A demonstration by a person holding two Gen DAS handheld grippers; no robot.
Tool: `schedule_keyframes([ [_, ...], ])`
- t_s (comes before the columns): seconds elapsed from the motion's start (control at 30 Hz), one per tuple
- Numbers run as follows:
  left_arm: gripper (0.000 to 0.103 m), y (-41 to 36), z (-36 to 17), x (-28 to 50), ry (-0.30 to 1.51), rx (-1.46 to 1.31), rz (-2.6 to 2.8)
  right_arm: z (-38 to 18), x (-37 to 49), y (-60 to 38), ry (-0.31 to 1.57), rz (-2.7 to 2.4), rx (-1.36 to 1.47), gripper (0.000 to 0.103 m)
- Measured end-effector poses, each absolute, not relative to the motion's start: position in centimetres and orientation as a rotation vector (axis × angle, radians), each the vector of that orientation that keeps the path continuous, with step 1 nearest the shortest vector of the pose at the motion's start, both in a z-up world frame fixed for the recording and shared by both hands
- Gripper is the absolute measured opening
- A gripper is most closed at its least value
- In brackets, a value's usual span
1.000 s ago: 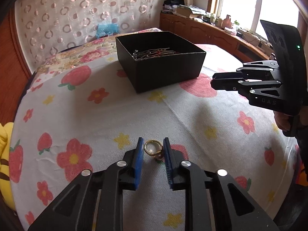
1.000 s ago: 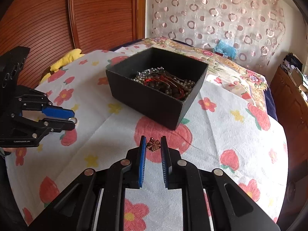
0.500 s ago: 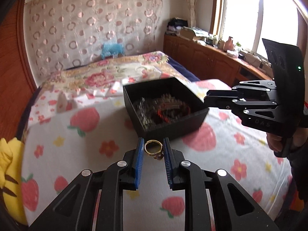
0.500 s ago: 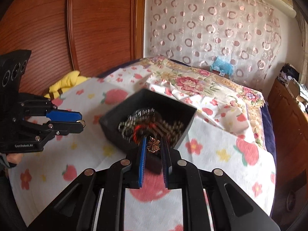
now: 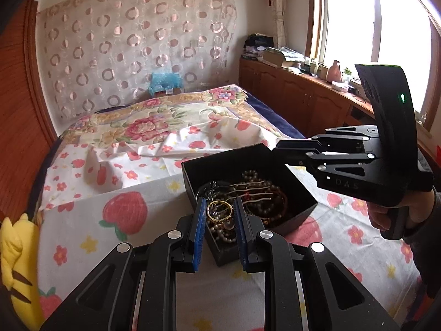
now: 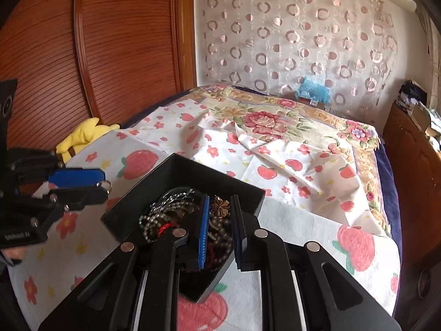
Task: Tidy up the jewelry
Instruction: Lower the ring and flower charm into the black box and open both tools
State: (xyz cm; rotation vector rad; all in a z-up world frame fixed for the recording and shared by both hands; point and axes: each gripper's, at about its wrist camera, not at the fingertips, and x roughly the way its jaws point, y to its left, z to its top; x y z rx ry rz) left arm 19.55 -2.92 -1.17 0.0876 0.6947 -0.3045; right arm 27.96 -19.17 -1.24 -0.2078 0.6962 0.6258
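Ring (image 5: pixel 219 211) in left gripper (image 5: pixel 220 208); "DAS" on right gripper (image 5: pixel 278 149).

- my left gripper (image 5: pixel 220 213) sits over the near corner of the box (image 5: pixel 300 215), a ring (image 5: pixel 219 211) between its pads.
- my right gripper (image 6: pixel 219 210) sits over the box's other side (a flower charm (image 6: pixel 220 207) between its pads).
- beads (image 5: pixel 261 195) lie in the box.
- the box rests on the bed (image 5: pixel 132 182).

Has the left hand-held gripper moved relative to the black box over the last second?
Yes. The left hand-held gripper, shut on the gold ring, went from low over the bedsheet, short of the black box, forward to above its near corner.
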Motion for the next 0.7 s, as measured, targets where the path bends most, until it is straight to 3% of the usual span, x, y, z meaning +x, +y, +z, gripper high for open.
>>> schedule_keyframes([
  [0.13,0.019,-3.3,-1.7,20.3,0.705,0.084,-0.306,-0.7,28.3,-19.5,0.693,0.629,-0.175,0.038],
  [0.47,0.020,-4.2,-2.2,20.9,0.722,0.077,-0.280,-0.3,25.9,-21.5,0.680,0.581,-0.157,0.038],
  [0.57,0.038,-4.2,-2.1,20.1,0.719,0.068,-0.269,-0.2,24.5,-22.6,0.672,0.548,-0.128,0.038],
  [0.63,0.044,-4.1,-1.9,19.3,0.711,0.067,-0.255,-0.2,23.7,-23.0,0.665,0.536,-0.115,0.038],
  [0.7,0.061,-3.9,-1.6,18.4,0.706,0.064,-0.232,-0.1,22.6,-23.4,0.655,0.520,-0.105,0.038],
])
